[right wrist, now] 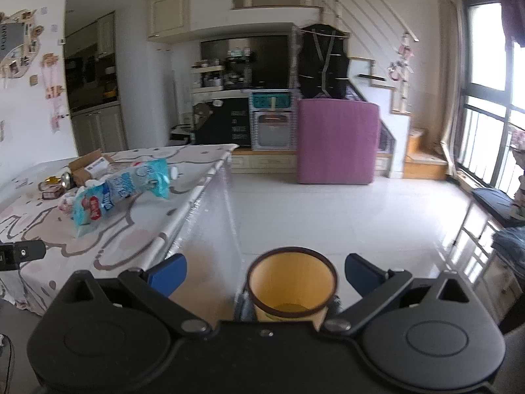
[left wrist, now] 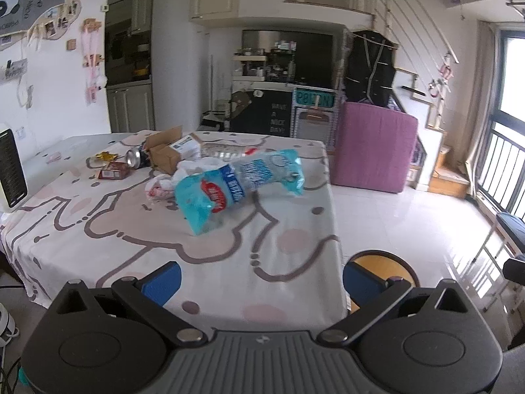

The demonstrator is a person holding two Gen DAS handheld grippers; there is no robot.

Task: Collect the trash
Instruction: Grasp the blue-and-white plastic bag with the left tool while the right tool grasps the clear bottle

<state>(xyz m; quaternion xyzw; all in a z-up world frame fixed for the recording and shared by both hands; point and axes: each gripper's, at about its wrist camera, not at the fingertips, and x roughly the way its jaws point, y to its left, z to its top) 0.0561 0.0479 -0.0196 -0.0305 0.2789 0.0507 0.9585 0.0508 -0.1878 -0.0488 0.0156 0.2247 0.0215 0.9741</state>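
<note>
Trash (left wrist: 164, 167) on table (left wrist: 279, 246), blue wrapper (left wrist: 236, 187) lettering unreadable, tools agape

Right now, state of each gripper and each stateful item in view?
Left gripper: open, empty, short of the trash.
Right gripper: open, empty, above the bin.
Yellow round waste bin: upright on the floor, open-topped.
Crumpled light-blue plastic wrapper: lying on the table.
Silver drink can: tipped on its side.
Brown cardboard box: flaps open.

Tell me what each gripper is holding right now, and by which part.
Nothing is held. The left gripper is open over the near table edge, short of the blue plastic wrapper. The right gripper is open above the yellow bin, not touching it.
</note>
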